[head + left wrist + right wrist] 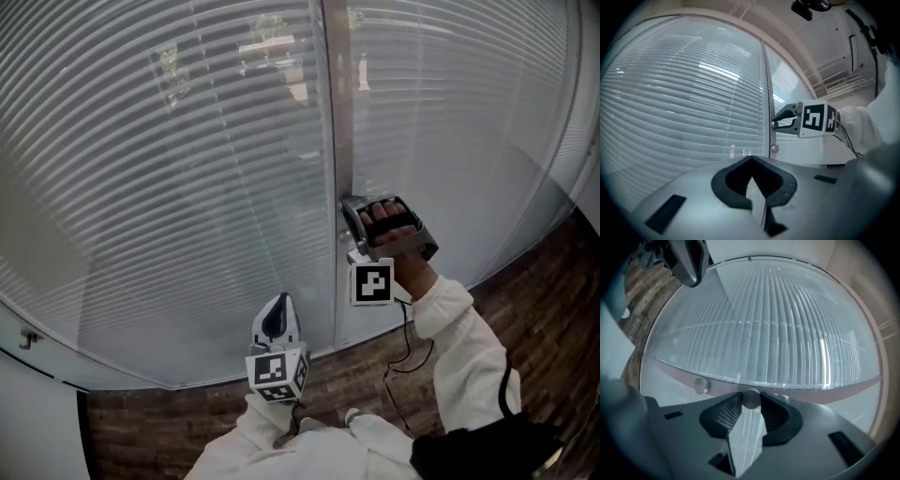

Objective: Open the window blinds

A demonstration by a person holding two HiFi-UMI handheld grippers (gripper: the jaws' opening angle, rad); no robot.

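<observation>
the blinds (187, 187) hang lowered on both sides of the frame post (336, 112). at the post, the right gripper (749, 405) has its jaws apart, a small round knob (750, 397) between their tips. left of the post, the left gripper (751, 159) is closed and empty.

Lit by daylight either side of the grey window mullion (335, 141). Bounded below it by a dark brown floor (534, 281), at its lower left by a white wall (33, 422).
</observation>
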